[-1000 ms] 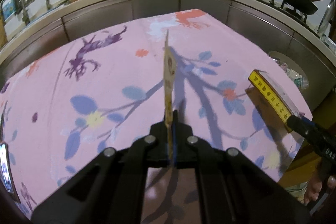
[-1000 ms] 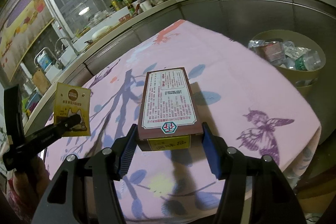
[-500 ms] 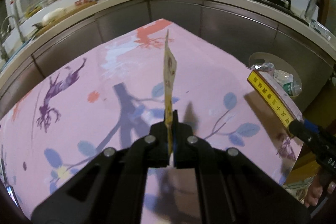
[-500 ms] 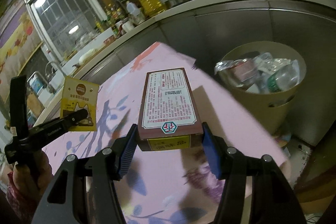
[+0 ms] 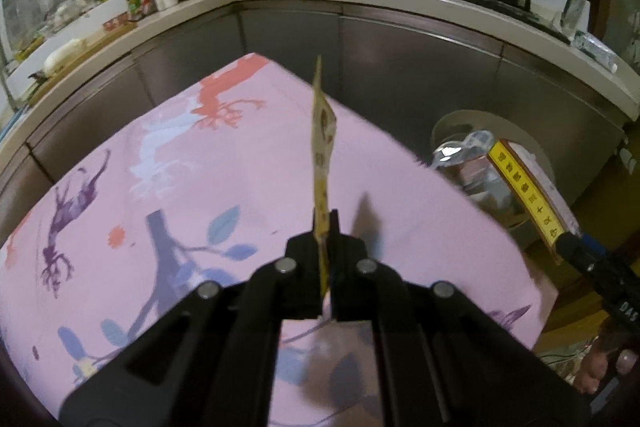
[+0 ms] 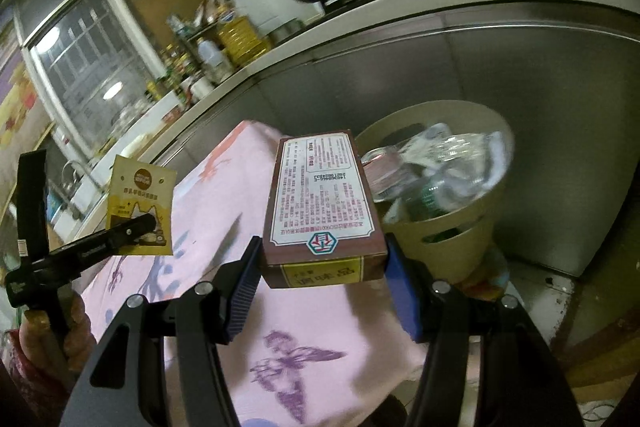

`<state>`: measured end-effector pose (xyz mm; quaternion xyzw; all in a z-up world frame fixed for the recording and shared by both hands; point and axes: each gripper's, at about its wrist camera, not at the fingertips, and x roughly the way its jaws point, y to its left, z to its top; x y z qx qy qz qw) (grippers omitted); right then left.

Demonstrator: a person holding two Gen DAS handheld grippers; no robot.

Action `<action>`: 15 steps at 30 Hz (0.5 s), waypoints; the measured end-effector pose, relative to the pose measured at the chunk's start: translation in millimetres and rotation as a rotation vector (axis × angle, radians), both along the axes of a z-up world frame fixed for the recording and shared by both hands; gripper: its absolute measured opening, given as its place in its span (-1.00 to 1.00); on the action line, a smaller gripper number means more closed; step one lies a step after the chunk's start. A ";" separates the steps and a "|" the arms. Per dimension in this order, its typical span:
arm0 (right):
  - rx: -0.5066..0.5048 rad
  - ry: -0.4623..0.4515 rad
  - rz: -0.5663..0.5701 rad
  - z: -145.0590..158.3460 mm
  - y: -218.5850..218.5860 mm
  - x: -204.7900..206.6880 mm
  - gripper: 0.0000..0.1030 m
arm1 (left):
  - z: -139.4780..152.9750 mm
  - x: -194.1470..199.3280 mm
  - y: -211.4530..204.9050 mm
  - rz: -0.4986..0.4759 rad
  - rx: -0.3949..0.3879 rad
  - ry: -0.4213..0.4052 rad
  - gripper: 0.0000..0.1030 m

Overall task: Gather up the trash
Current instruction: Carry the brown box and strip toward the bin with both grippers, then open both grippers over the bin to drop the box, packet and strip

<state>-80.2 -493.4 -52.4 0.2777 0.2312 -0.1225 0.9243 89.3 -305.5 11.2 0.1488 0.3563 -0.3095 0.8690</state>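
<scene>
The left gripper (image 5: 325, 227) is pinching a flat yellow sachet (image 5: 323, 151) with its jaws squeezed nearly together; the sachet is standing edge-on and upright above the pink floral tablecloth (image 5: 200, 167), rising toward twelve o'clock in the left wrist view; from the right wrist view the same sachet (image 6: 141, 203) is showing its printed face at about nine o'clock, clamped at its lower edge by the black fingers, with a hand (image 6: 48, 339) gripping the tool's handle below it.

The right gripper (image 6: 322, 281) is holding a brown carton (image 6: 320, 195) across its width, the blue pads pressing on both sides; the carton is lying flat with its label up, lifted clear of the cloth; in the left wrist view its yellow edge (image 5: 528, 195) is appearing at three o'clock.

A tan waste bin (image 6: 456, 239) is sitting on the floor just beyond the table's corner, at about two o'clock from the carton; it is already holding crumpled plastic bottles and wrappers (image 6: 436, 163); the carton's far end is overlapping the bin's rim in the right wrist view.
</scene>
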 end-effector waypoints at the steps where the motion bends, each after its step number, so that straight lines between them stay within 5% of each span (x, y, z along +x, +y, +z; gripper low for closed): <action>1: 0.002 -0.002 -0.015 -0.3 -5.1 -2.3 0.10 | 1.5 -0.5 -6.3 -0.011 -0.004 0.003 -0.97; 8: 0.005 -0.006 -0.134 -3.6 -52.1 -15.9 0.10 | 12.7 -3.3 -56.0 -0.114 -0.037 0.041 -0.97; 15: -0.056 0.094 -0.132 2.9 -90.9 10.4 0.10 | 6.6 4.7 -116.6 -0.236 -0.074 0.172 -0.98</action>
